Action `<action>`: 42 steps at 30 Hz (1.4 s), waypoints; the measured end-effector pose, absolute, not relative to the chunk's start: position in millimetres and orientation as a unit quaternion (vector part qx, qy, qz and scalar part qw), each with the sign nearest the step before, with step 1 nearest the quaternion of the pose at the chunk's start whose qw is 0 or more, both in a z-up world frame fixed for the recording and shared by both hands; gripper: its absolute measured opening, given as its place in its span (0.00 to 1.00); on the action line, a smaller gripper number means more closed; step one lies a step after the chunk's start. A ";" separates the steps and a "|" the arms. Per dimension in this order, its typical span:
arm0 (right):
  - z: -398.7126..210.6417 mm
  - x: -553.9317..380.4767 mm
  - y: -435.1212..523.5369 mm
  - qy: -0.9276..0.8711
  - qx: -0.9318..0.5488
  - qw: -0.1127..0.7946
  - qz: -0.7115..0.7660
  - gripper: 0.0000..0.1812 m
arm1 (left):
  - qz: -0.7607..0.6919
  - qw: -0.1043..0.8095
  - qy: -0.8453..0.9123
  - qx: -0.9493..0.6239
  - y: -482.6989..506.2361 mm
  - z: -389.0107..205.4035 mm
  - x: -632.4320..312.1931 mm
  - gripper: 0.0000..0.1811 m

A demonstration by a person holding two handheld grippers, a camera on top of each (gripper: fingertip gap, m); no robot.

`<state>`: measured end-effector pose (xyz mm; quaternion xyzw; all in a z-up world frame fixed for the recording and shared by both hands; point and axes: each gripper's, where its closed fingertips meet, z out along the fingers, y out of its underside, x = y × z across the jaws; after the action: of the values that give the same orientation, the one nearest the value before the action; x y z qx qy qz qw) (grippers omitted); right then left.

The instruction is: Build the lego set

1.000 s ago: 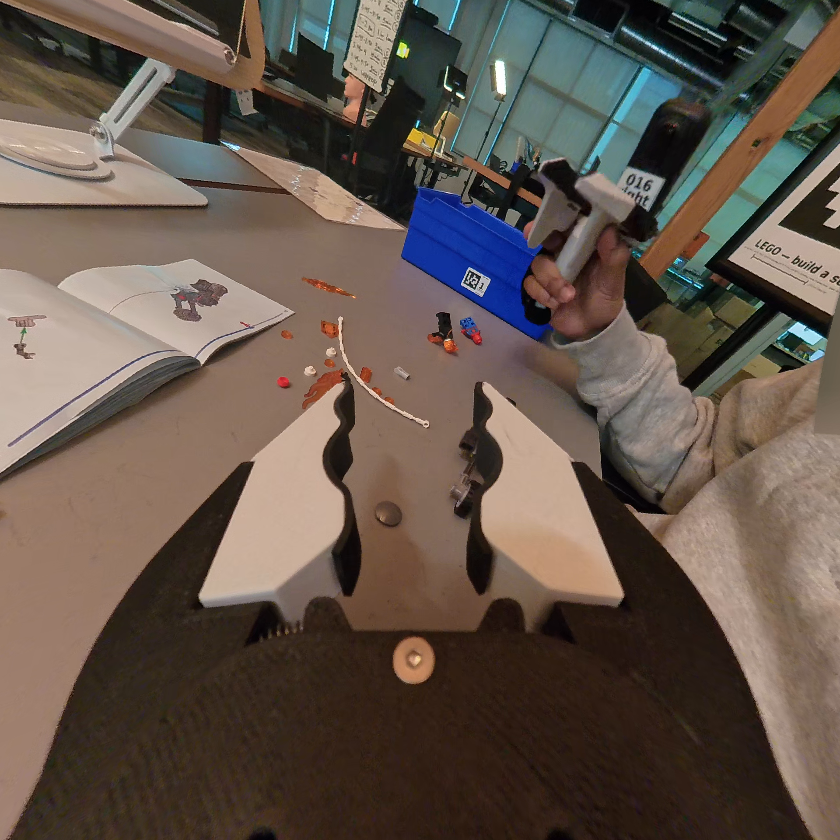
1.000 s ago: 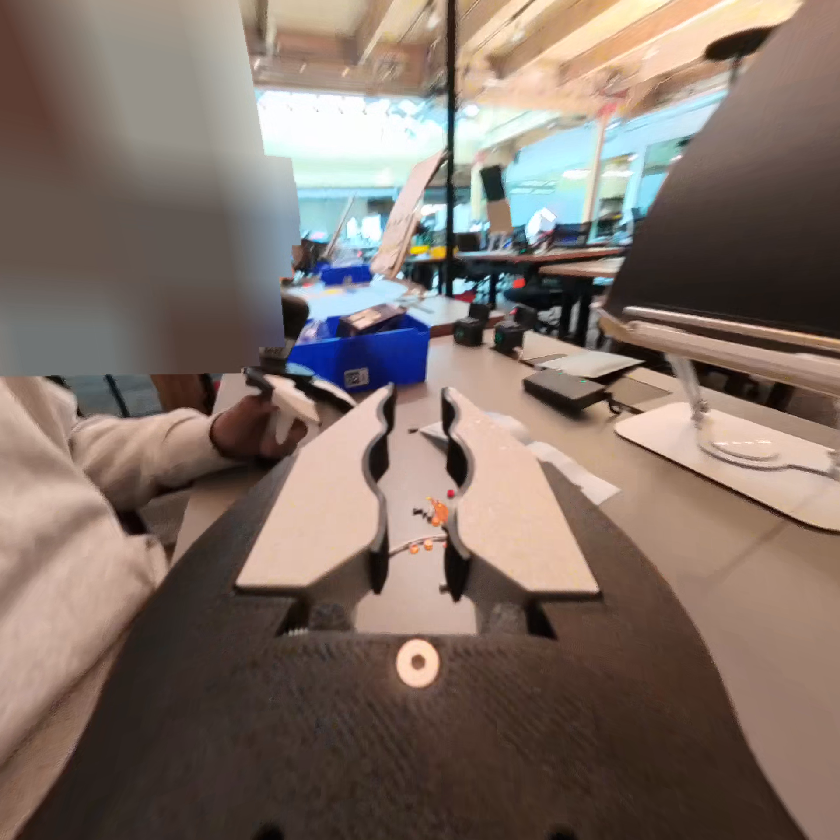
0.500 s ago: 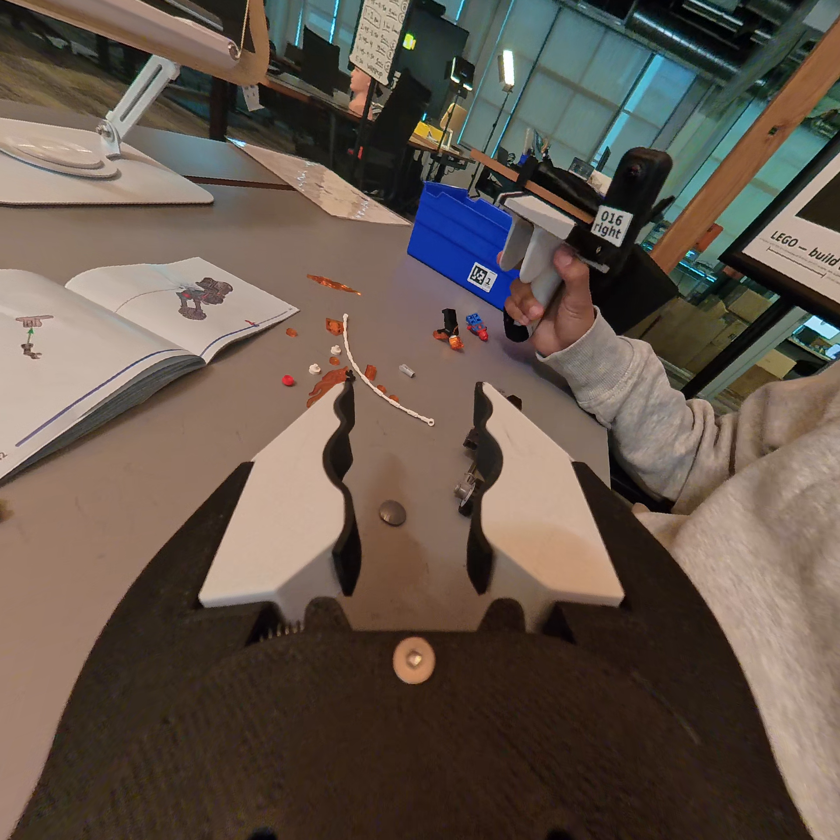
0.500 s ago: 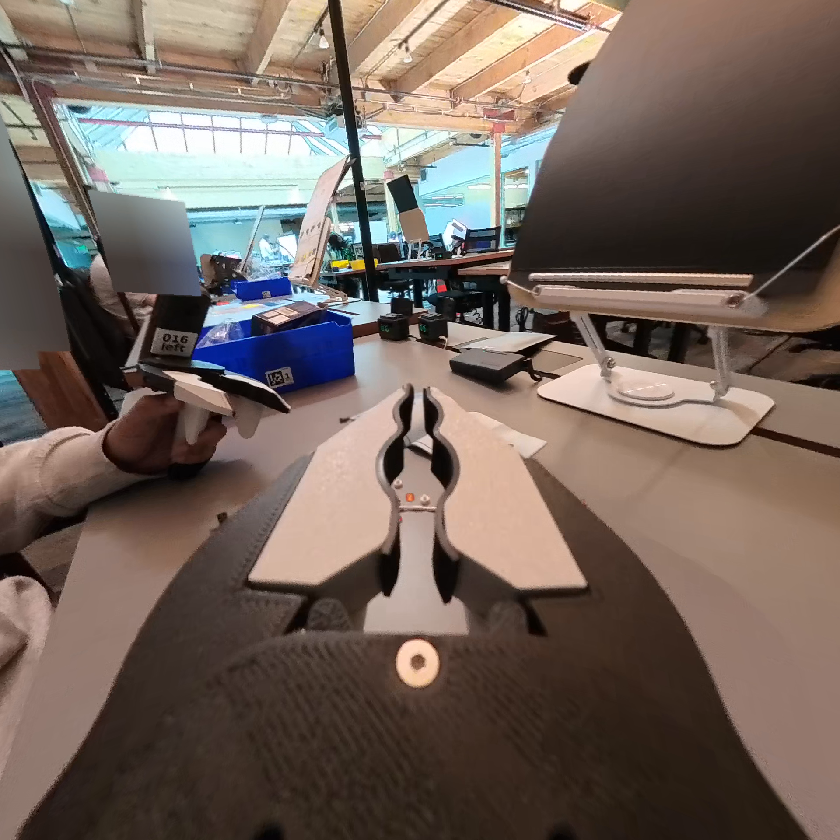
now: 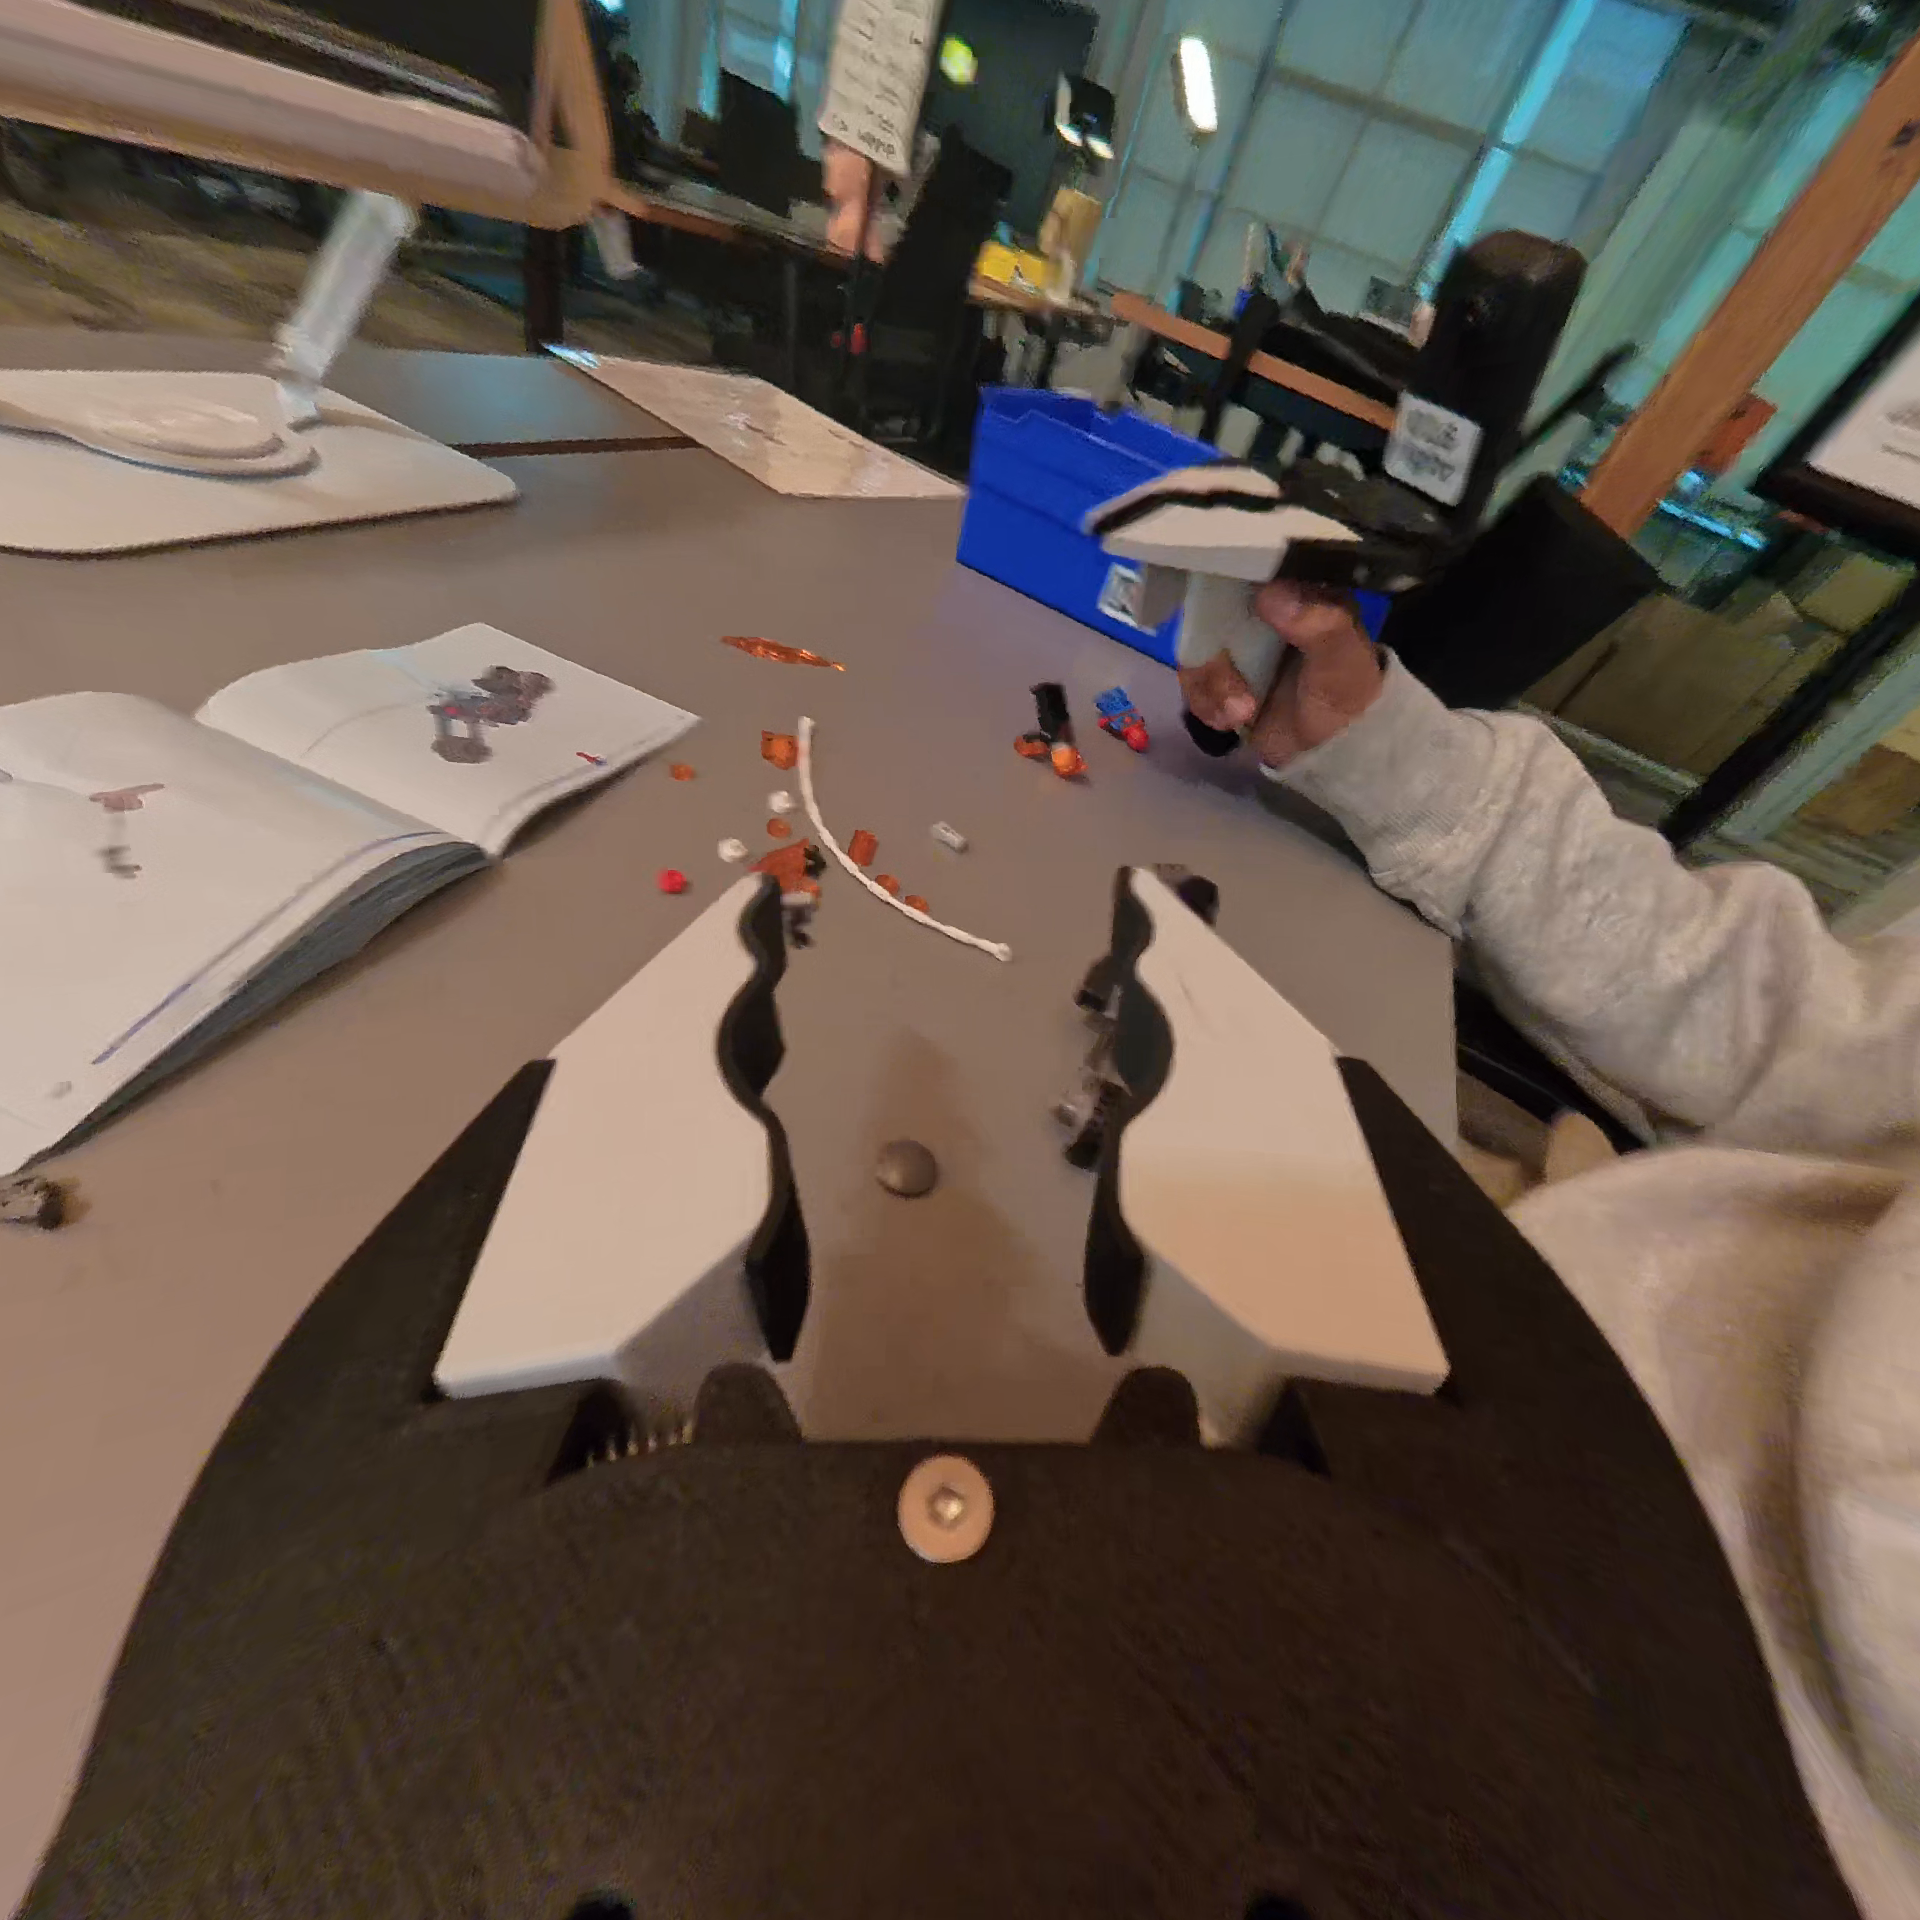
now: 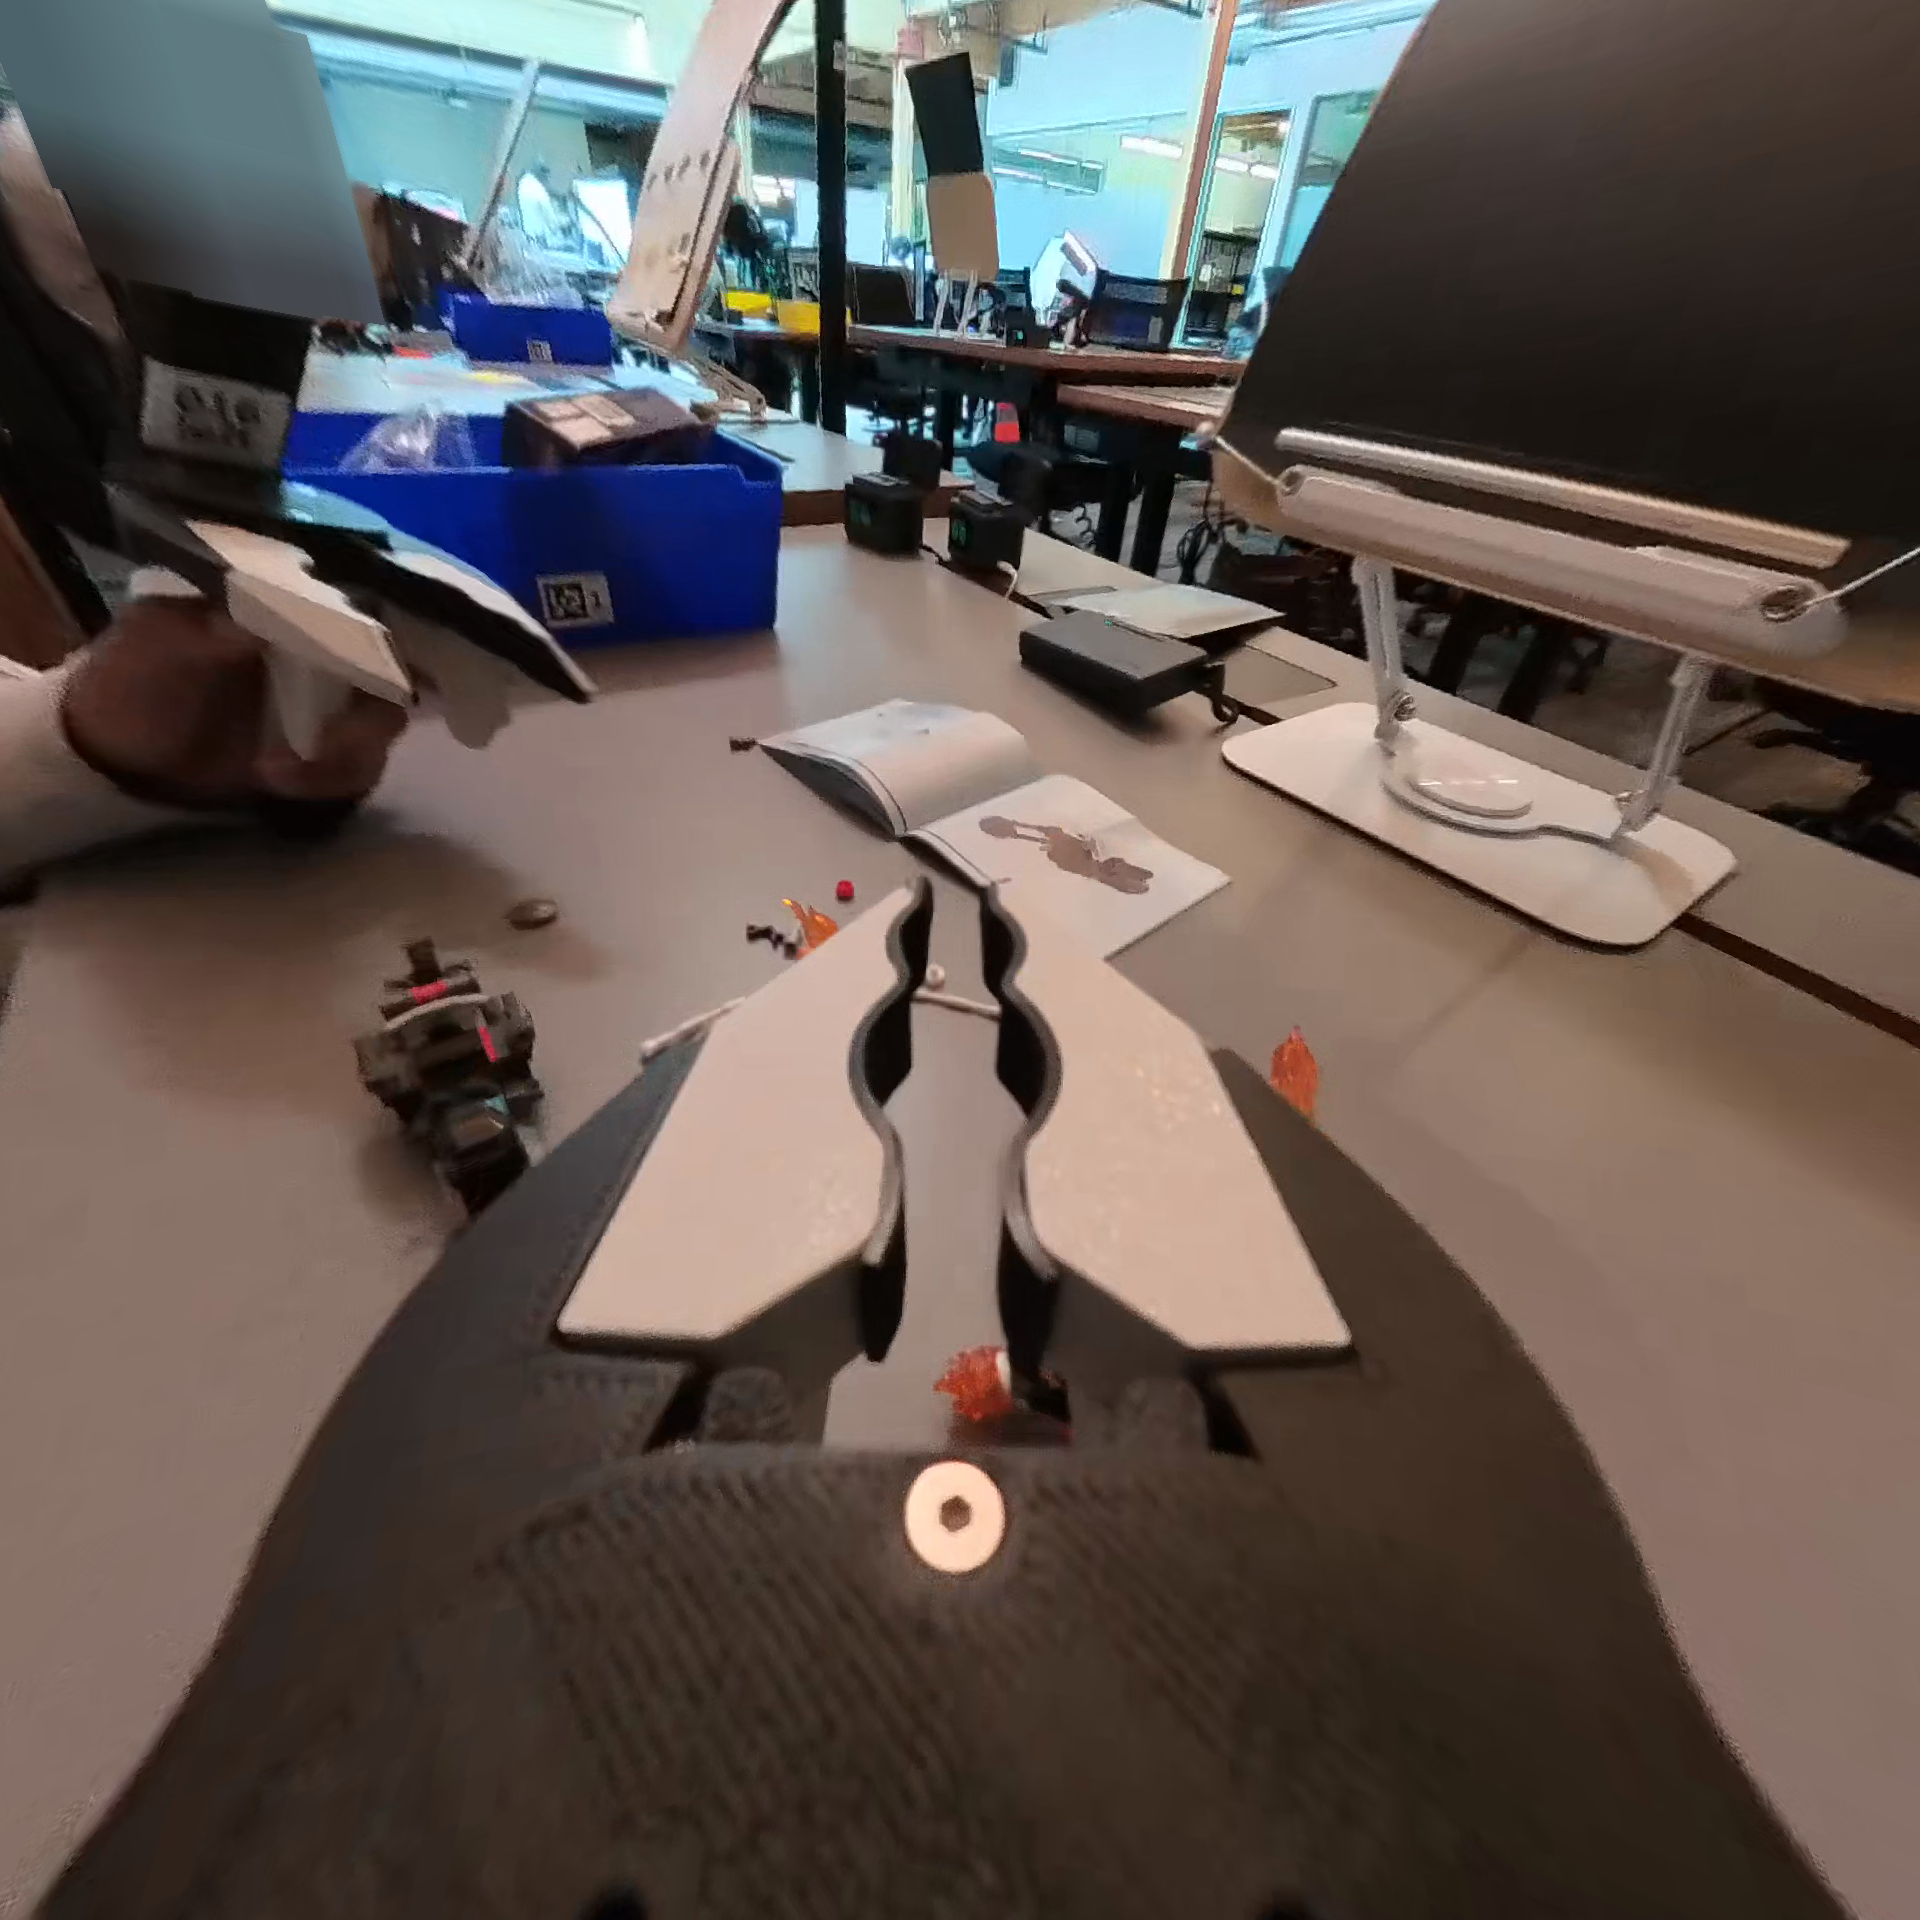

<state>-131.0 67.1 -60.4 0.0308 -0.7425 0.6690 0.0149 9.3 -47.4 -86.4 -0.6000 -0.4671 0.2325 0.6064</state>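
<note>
My left gripper (image 5: 945, 883) is open and empty, low over the grey table (image 5: 582, 1018). A dark Lego build (image 5: 1091, 1091) sits partly hidden behind its right finger; it also shows in the right wrist view (image 6: 447, 1060). Ahead lie a white flexible string (image 5: 883, 878), small orange pieces (image 5: 790, 857), a red stud (image 5: 673, 881) and minifigure parts (image 5: 1049, 727). My right gripper (image 6: 954, 899) holds nothing, its jaws only a narrow gap apart, above the string (image 6: 686, 1034). An orange piece (image 6: 977, 1387) shows under it. It also shows, held raised, in the left wrist view (image 5: 1195, 520).
An open instruction booklet (image 5: 312, 790) lies at the left. A blue bin (image 5: 1049, 509) stands at the table's far side. A white stand base (image 6: 1475, 810) and a black power brick (image 6: 1112, 660) are beyond the booklet (image 6: 1039, 831). An orange flame piece (image 6: 1294, 1070) lies at the right. There is about 20 cm between the tips of the two grippers. My left tips are about 25 cm from the orange piece (image 6: 977, 1387), my right tips only 11 cm.
My right gripper has swung round and tipped down to face the table and its pieces, and its jaws have narrowed from wide open. The left gripper has stayed almost still and open.
</note>
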 end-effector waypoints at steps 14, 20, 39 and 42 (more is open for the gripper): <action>-61.6 -141.0 89.0 -0.705 -0.042 -0.048 0.706 0.16 | 0.246 0.574 -0.411 -0.664 -27.2 -92.1 19.9 0.29; -67.5 -164.7 92.1 -0.719 -0.083 0.026 0.689 0.23 | 0.293 0.534 -0.464 -0.643 -58.0 -96.7 16.4 0.25; -51.4 -168.4 100.0 -0.704 -0.121 0.056 0.698 0.35 | 0.429 0.438 -0.597 -0.517 -122.7 -85.2 0.8 0.11; -59.9 -167.3 94.2 -0.721 -0.117 0.062 0.680 0.35 | 0.362 0.440 -0.621 -0.538 -107.7 -84.7 -50.9 0.21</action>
<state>-167.3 94.2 -59.9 -0.1170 -0.7211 0.6801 0.0619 -50.9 -107.7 -84.7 -0.5384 -0.6209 0.3617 0.4402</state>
